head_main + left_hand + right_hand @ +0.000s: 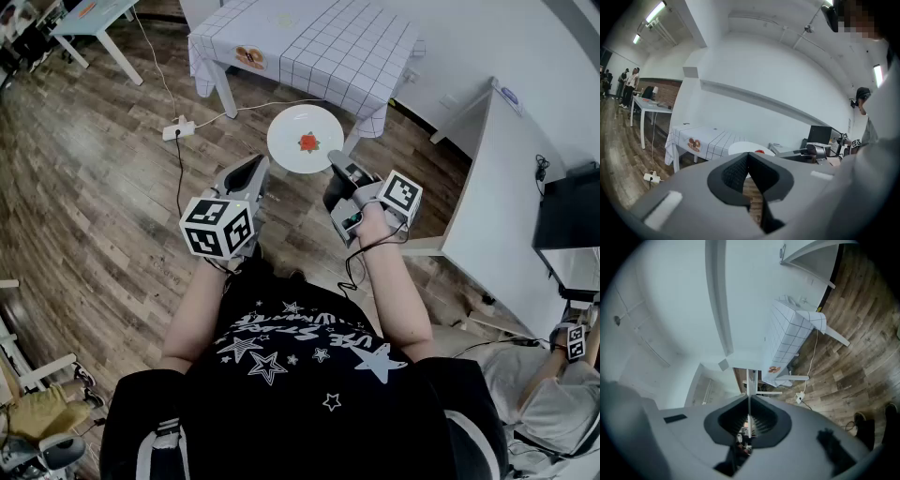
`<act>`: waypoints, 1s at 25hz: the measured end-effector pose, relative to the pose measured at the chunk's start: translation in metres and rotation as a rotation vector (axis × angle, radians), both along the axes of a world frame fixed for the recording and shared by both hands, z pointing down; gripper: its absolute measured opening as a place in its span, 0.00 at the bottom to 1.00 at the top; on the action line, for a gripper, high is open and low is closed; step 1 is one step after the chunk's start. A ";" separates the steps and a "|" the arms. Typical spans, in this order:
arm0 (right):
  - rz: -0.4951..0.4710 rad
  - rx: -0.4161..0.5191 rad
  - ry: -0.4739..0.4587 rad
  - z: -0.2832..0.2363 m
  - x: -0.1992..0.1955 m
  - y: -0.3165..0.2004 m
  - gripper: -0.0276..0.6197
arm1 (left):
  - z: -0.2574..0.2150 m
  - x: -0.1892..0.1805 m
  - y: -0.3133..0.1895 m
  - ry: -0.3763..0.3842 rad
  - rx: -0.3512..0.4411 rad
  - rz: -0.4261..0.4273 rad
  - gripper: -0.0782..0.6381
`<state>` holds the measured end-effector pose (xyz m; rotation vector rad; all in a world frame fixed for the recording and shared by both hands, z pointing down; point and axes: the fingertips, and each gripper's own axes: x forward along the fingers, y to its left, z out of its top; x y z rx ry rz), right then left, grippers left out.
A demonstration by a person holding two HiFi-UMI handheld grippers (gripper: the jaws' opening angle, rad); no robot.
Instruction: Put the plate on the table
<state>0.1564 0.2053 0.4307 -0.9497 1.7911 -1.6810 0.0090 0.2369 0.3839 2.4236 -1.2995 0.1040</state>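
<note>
A white plate [302,139] with a small red piece of food [308,142] on it hangs over the wooden floor, in front of the table with the checked cloth [319,42]. My right gripper [334,169] is shut on the plate's near right rim. In the right gripper view the plate [749,394] shows edge-on as a thin white line between the jaws. My left gripper [257,167] is shut and holds nothing, just left of the plate. From the left gripper view the plate [740,147] appears past the closed jaws, with the table [701,139] behind it.
A power strip [178,128] and its cable lie on the floor left of the table. A white desk [511,187] stands to the right, with a dark monitor [570,216] on it. A light blue table [94,14] stands far left. People stand far off at the left in the left gripper view.
</note>
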 end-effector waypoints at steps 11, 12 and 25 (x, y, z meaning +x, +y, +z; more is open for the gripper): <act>-0.005 0.018 -0.005 -0.003 0.001 -0.002 0.08 | -0.003 0.005 -0.006 -0.014 0.020 0.005 0.12; -0.005 0.021 -0.003 -0.004 0.002 -0.001 0.08 | -0.003 0.005 -0.005 -0.014 0.021 0.006 0.12; 0.029 -0.034 -0.003 0.003 0.024 0.006 0.08 | 0.001 0.013 0.005 -0.033 0.007 -0.001 0.12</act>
